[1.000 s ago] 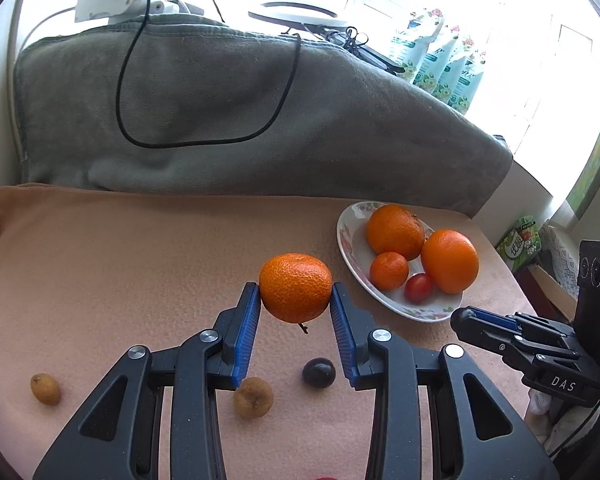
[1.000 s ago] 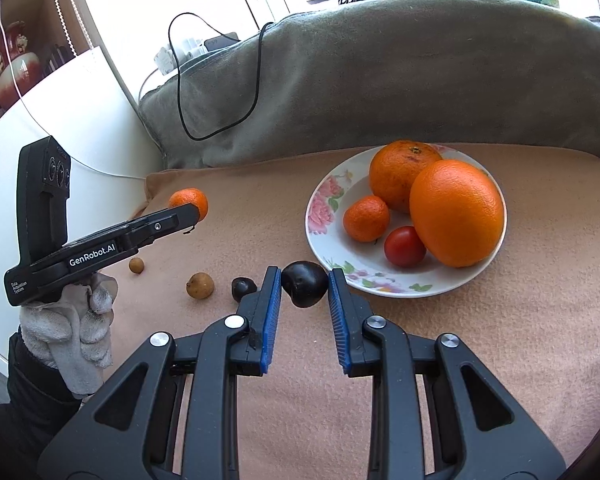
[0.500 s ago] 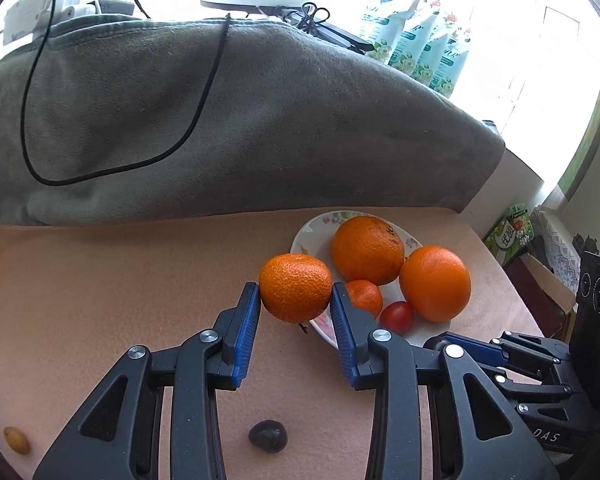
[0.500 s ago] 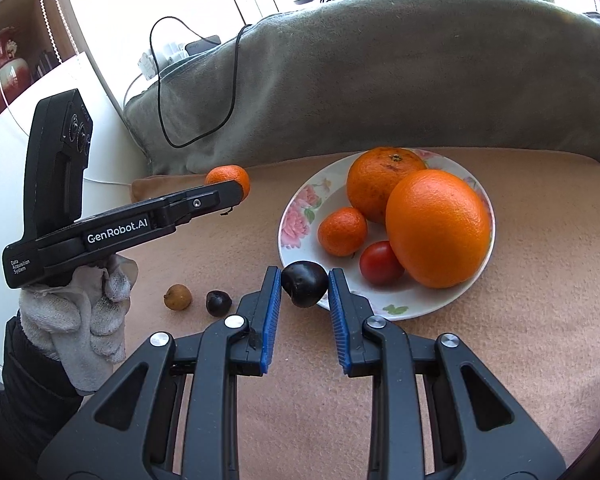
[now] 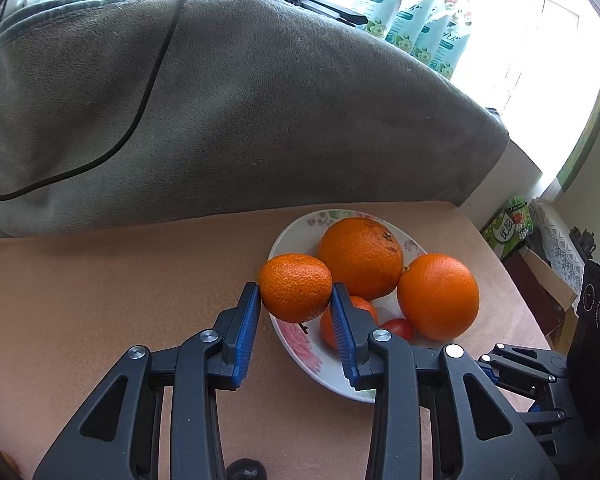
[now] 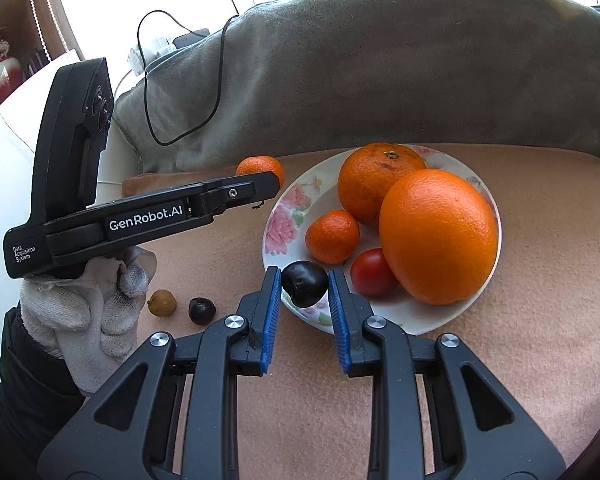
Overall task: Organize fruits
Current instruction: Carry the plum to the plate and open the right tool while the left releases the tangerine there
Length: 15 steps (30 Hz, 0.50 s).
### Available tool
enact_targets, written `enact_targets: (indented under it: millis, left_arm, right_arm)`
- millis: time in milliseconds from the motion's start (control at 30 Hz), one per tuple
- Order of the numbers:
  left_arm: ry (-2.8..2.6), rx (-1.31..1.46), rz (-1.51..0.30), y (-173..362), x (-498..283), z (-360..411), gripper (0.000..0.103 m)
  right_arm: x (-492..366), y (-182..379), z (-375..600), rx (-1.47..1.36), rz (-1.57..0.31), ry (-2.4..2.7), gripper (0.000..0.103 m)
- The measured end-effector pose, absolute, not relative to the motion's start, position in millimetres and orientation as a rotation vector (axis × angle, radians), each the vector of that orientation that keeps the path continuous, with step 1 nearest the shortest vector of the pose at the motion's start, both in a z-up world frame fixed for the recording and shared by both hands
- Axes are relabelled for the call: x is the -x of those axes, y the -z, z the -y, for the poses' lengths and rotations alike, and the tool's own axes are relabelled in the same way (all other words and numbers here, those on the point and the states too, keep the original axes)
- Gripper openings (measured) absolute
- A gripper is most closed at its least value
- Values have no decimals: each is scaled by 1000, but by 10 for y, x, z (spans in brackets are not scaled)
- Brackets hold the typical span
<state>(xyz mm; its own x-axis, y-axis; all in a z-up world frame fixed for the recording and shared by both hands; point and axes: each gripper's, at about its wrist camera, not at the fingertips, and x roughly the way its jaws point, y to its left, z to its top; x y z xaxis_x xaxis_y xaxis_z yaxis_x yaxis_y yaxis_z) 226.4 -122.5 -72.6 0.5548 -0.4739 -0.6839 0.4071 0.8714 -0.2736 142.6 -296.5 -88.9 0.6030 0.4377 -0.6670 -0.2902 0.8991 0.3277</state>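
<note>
My left gripper (image 5: 295, 300) is shut on a mandarin (image 5: 295, 287) and holds it above the left rim of the flowered plate (image 5: 300, 236). The plate holds two big oranges (image 5: 360, 256), a small mandarin and a cherry tomato (image 5: 398, 327). My right gripper (image 6: 304, 286) is shut on a dark plum (image 6: 304, 283) held over the plate's (image 6: 288, 220) near rim. In the right wrist view the left gripper (image 6: 274, 182) with its mandarin (image 6: 260, 167) is at the plate's left edge.
A second dark plum (image 6: 201, 310) and a small brown fruit (image 6: 162, 303) lie on the peach cloth left of the plate. A grey blanket (image 5: 220, 100) with a black cable rises behind. Boxes stand off the right edge (image 5: 508, 228).
Both grippers moved toward the plate with their fruit. The left one went right until its mandarin reached the plate's left rim; the right one brought the plum over the near rim.
</note>
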Motion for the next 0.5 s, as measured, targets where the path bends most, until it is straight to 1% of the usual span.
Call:
enact_targets:
  millis: [500]
  left_arm:
    - [549, 71, -844, 731, -2324, 1356, 34]
  right_arm:
    - [-1442, 899, 2928, -171, -819, -411, 25]
